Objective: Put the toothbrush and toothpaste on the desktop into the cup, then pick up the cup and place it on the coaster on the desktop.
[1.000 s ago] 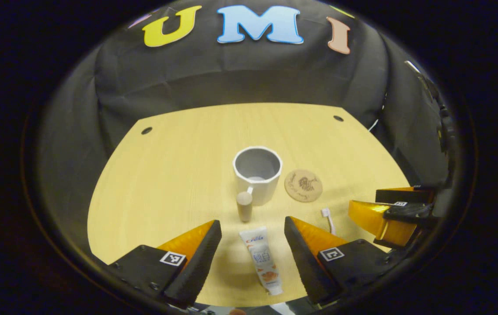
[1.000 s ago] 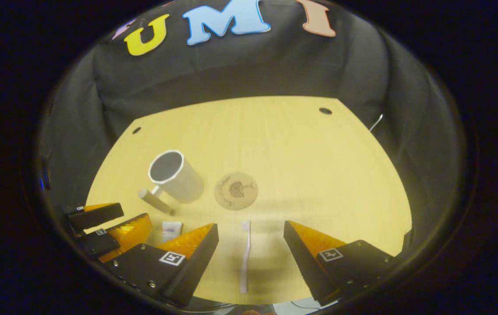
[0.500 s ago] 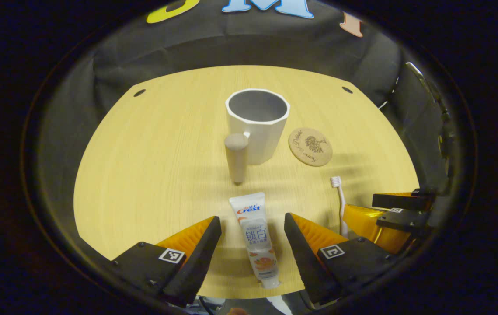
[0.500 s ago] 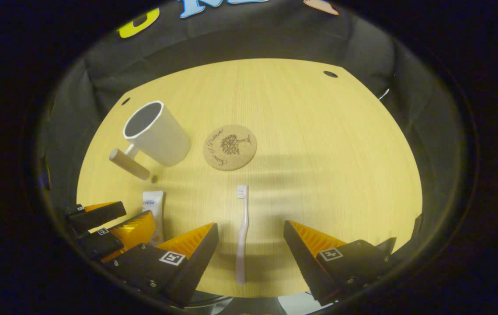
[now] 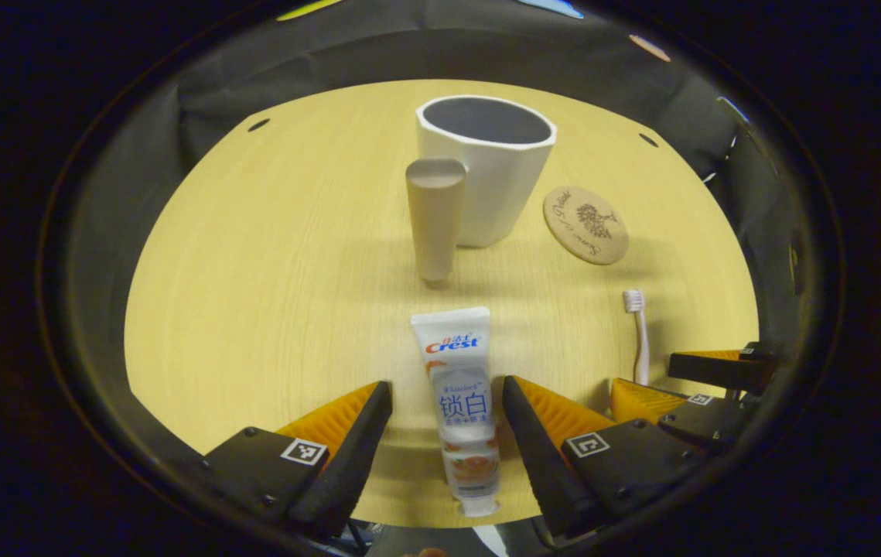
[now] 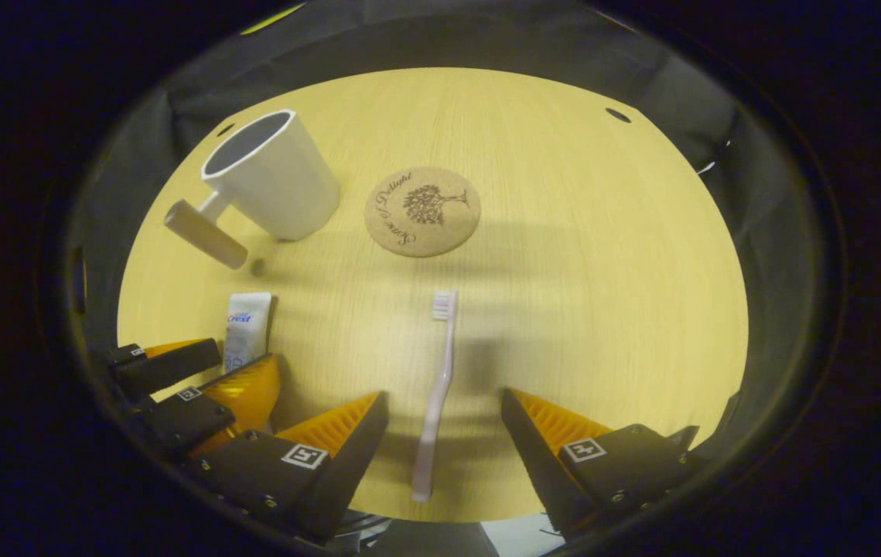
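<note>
Left gripper (image 5: 444,433): jaws wide apart, straddling the toothpaste (image 5: 462,406), which lies flat on the desktop (image 5: 270,271) btwn the two fingers w/ a gap each side, not gripped; cap end toward the camera, crimped end toward the cup. Right gripper (image 6: 444,445): jaws likewise spread, one either side of the toothbrush (image 6: 436,387) handle, no contact seen; brush lies flat, bristle head pointing away toward the coaster. Cup (image 5: 486,166): upright on the desktop beyond the toothpaste, interior looks empty as far as visible, handle post facing the left gripper. Coaster (image 5: 585,224): flat on the desktop just beside the cup on its right in the left gripper view, apart from it, nothing on it. Right gripper view: cup at upper left, coaster (image 6: 422,210) near centre, toothpaste tail end near the other gripper at lower left. Left gripper view: the other gripper at lower right w/ the brush head just past it.
</note>
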Demonstrator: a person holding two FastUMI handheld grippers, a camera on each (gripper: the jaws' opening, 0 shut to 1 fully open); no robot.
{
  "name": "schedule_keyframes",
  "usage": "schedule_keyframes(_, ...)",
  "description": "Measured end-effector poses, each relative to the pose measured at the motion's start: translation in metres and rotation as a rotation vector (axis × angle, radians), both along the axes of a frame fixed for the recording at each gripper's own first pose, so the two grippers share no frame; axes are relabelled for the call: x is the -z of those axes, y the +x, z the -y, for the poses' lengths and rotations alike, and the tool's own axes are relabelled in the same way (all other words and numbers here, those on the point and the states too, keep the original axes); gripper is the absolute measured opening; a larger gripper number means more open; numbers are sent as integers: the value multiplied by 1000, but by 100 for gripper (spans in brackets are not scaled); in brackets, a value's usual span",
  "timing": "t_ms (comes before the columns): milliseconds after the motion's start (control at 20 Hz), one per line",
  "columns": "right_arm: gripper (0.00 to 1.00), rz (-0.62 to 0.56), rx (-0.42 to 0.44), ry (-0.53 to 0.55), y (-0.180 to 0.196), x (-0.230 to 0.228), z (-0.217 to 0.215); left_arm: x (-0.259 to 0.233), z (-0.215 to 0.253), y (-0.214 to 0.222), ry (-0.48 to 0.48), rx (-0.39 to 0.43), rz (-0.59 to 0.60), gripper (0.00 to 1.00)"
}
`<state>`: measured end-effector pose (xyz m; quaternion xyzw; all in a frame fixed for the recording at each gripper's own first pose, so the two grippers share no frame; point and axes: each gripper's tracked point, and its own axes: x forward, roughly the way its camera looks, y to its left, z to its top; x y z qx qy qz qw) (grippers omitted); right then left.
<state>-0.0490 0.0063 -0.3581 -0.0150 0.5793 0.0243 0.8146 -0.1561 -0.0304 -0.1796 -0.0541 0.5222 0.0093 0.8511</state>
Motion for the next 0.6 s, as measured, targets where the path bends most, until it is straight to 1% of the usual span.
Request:
schedule_keyframes(50,94,4,-5,-7,0,1,1,4,0,2,0,3,2,100)
schedule_keyframes(100,94,1,-9,-11,0,1,1,4,-2,1,7,5,-5,96)
schedule_keyframes(150,93,-3,-11,-10,-1,1,1,6,-3,1,17,9,-7,96)
schedule_keyframes(200,94,-8,-10,-10,-1,1,2,3,-4,1,18,6,-5,100)
schedule_keyframes(250,91,-20,-8,-11,-2,2,2,4,-3,1,17,-2,-6,96)
schedule_keyframes(300,94,-26,-4,-15,0,1,4,3,-3,2,18,-10,-4,96)
schedule_keyframes(350,85,-51,-2,-14,-6,5,4,4,-3,1,19,-16,-9,95)
schedule_keyframes(400,79,-59,-13,-15,-9,1,4,4,-3,1,19,-18,-10,91)
schedule_keyframes(450,81,-70,-31,-17,-8,3,4,4,-2,0,18,-14,-14,87)
schedule_keyframes(500,81,-80,-46,-20,-8,1,4,4,-4,4,26,1,1,86)
schedule_keyframes(550,75,-116,-35,-18,-15,4,6,5,-4,4,26,0,0,77)
schedule_keyframes(600,55,-122,-21,-13,-15,5,3,4,-3,4,29,8,-1,68)
